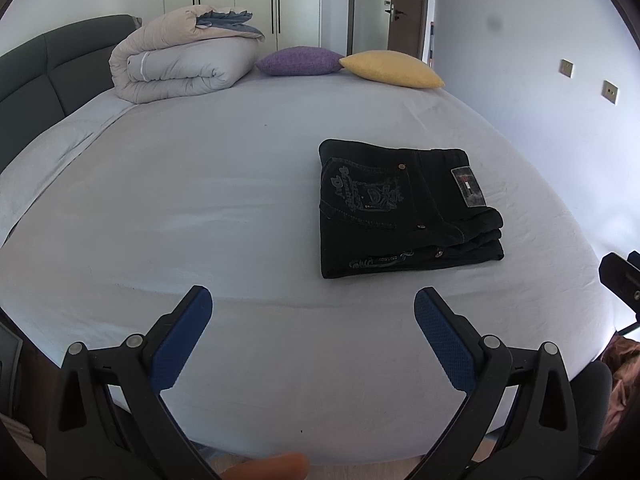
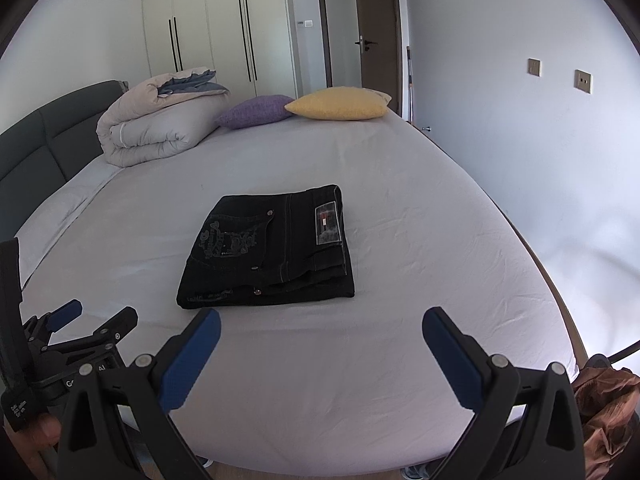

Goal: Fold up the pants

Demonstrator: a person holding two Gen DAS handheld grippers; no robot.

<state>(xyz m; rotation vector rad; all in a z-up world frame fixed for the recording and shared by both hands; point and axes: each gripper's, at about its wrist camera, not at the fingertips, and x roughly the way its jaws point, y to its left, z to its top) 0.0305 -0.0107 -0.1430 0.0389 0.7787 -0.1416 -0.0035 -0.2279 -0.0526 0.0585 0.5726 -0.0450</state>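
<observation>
Black pants [image 1: 404, 208] lie folded into a compact square stack on the pale bed sheet [image 1: 200, 208], back pocket embroidery and waist label facing up. They also show in the right wrist view [image 2: 272, 252]. My left gripper [image 1: 312, 304] is open and empty, held above the bed's near edge, to the left of and short of the pants. My right gripper [image 2: 320, 324] is open and empty, just short of the pants' near edge. The left gripper also shows at the left of the right wrist view [image 2: 96, 316].
A rolled duvet [image 1: 180, 60], a purple cushion [image 1: 298, 60] and a yellow cushion [image 1: 390, 68] lie at the bed's far end. A dark headboard [image 1: 36, 80] is at left, a wall at right. Brown fabric [image 2: 608, 404] lies beyond the bed's near right corner.
</observation>
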